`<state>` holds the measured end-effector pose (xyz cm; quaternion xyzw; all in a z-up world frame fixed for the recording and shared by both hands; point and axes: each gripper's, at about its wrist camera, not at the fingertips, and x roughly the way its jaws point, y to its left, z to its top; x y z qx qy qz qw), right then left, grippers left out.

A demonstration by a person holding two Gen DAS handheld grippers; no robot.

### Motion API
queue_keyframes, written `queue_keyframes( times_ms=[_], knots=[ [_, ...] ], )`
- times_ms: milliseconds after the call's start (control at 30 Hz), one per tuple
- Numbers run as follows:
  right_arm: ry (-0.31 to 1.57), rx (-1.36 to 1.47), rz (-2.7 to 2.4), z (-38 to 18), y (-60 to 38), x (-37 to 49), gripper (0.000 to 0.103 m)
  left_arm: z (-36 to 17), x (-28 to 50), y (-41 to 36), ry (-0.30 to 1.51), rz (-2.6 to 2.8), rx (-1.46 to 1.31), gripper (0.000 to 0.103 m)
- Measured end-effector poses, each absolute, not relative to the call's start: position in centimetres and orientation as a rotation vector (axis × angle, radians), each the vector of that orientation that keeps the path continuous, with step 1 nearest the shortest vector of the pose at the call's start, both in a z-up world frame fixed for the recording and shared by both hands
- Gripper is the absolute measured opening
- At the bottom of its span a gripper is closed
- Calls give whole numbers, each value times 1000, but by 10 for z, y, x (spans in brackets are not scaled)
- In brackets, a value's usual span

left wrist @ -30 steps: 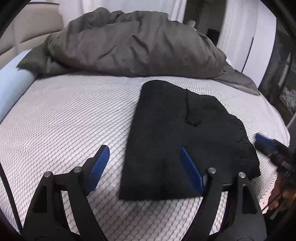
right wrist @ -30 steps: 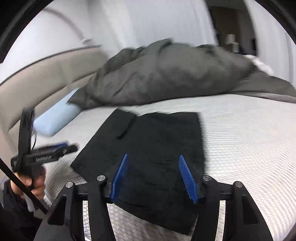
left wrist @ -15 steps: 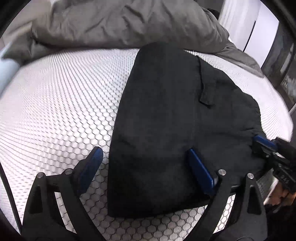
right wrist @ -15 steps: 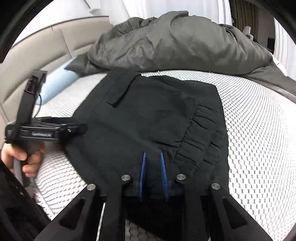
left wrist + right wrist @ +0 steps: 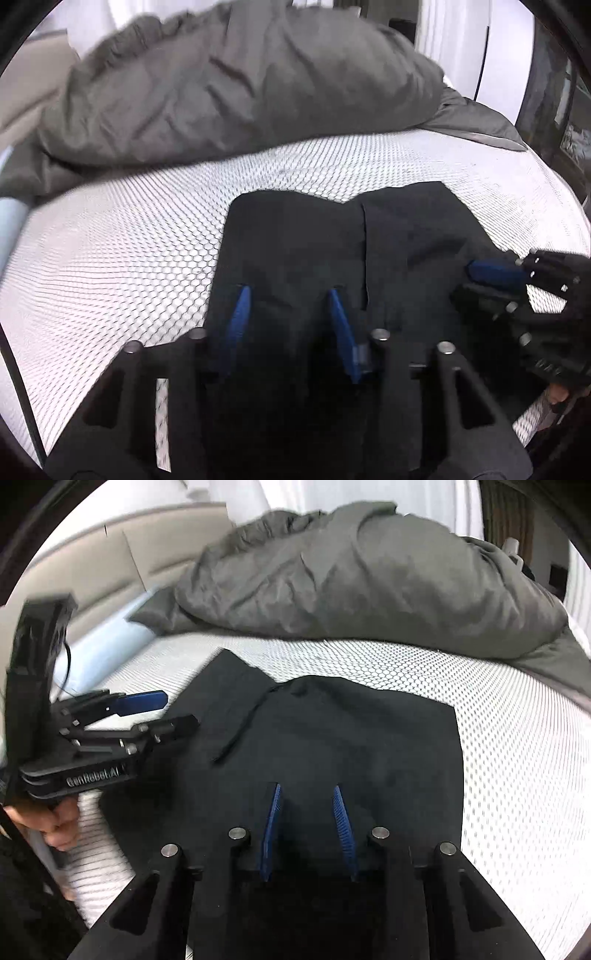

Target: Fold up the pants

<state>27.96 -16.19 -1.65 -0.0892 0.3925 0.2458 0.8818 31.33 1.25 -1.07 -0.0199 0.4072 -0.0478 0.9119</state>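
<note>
The black pants lie folded flat on the white honeycomb mattress. My left gripper hangs low over their near left part. Its jaws are closing, with dark cloth between the blue pads; I cannot see the pads pressing it. In the right wrist view the left gripper straddles the pants' left edge. My right gripper sits over the near right part. Its jaws are opening, with cloth between them. From the left wrist view the right gripper reaches in over the pants' right edge.
A crumpled grey duvet is heaped across the far side of the bed. A pale blue pillow lies by the beige headboard at the left. A hand holds the left gripper's handle at the mattress edge.
Both grippers came down onto the pants' near edge. The left jaws narrowed from wide apart. The right jaws pinched the cloth, then widened. More mattress now shows between the pants and the duvet.
</note>
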Motion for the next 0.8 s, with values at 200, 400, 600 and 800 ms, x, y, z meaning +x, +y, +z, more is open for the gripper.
queue_keyframes(
  times_ms=[200, 400, 600, 800],
  knots=[
    [899, -198, 497, -46, -162, 316, 29, -48, 344, 62, 914, -118, -270, 29],
    [894, -157, 513, -40, -169, 317, 32, -32, 341, 66, 915, -114, -296, 32],
    [814, -121, 536, -13, -177, 294, 49, -10, 352, 67, 814, -86, -299, 55],
    [874, -158, 513, -37, -181, 306, 49, -37, 376, 83, 876, 40, -436, 69]
  ],
)
